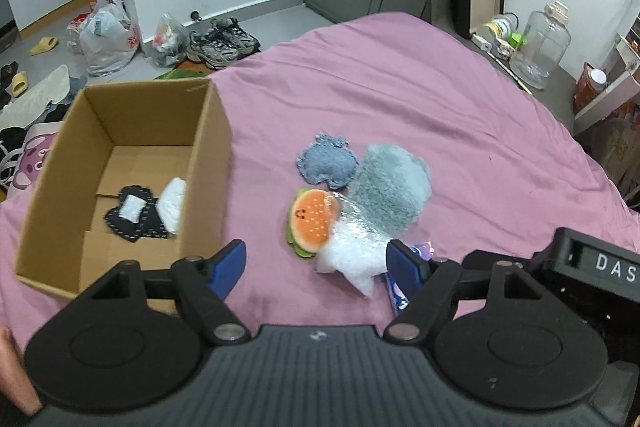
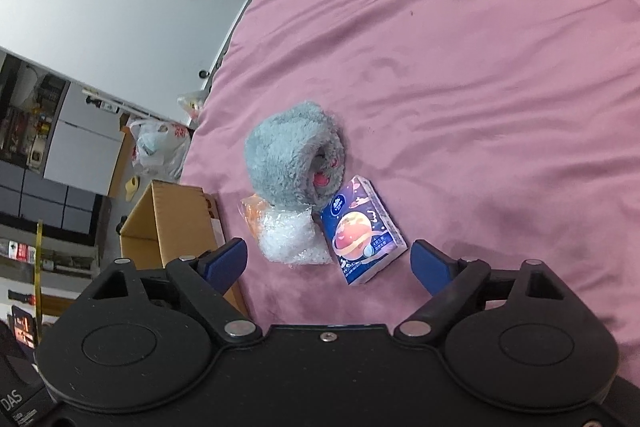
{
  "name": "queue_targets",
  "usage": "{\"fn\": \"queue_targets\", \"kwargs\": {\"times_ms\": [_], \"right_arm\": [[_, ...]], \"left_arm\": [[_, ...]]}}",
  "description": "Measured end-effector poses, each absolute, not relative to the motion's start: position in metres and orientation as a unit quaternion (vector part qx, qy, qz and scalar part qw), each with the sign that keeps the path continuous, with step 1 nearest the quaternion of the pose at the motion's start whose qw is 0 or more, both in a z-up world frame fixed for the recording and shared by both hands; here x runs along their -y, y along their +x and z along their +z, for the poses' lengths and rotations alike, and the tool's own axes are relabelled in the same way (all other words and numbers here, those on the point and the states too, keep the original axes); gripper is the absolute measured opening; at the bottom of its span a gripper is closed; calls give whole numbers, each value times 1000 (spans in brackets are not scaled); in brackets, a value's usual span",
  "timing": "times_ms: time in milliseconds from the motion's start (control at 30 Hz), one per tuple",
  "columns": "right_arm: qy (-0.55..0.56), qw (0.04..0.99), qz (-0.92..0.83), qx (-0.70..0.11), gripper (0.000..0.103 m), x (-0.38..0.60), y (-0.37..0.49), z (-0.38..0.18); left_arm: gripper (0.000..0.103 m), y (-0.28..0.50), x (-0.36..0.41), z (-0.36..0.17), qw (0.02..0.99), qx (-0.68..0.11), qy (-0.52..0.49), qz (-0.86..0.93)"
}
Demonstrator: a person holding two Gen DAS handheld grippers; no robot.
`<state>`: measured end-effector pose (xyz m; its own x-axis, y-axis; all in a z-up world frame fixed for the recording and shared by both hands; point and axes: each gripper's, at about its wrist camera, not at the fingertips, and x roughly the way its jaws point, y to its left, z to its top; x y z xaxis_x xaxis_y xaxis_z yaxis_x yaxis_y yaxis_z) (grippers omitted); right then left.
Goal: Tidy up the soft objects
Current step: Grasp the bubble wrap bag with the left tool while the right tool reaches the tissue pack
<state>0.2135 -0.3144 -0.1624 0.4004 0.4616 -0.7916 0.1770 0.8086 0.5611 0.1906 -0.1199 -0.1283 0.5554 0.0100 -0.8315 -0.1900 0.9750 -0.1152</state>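
Right wrist view: right tongs (image 2: 328, 261) gape wide, empty, just behind a light, squashy tissue pack (image 2: 362, 235), best pinched across its narrow sides.

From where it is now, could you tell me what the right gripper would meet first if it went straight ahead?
Probably the tissue pack, lying just ahead between the open right gripper's fingers, with the bubble wrap beside it; depth is unclear.

My left wrist camera looking down along my left tool (image 1: 316, 261) at the bed (image 1: 440, 107), my right wrist camera closer, rolled sideways, both sharing the grey plush slipper (image 2: 292, 159) and bubble wrap (image 2: 294, 241)
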Motion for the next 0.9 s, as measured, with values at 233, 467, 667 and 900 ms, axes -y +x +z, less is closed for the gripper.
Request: {"fn": "queue_targets", "kwargs": {"times_ms": [233,467,667,900], "right_arm": [[310,762,82,-563,73,320,225,-182],[312,750,57,-581,73,319,242,-201],[333,726,35,-600,72,321,250,-221],[339,718,27,-607,71,326,252,-230]], "left_arm": [[73,201,134,-149,871,-481,-83,49],[68,213,137,-171,862,-497,-86,46],[67,221,140,-184,862,-499,-86,33],[58,234,142,-205,853,-515,-84,33]]}}
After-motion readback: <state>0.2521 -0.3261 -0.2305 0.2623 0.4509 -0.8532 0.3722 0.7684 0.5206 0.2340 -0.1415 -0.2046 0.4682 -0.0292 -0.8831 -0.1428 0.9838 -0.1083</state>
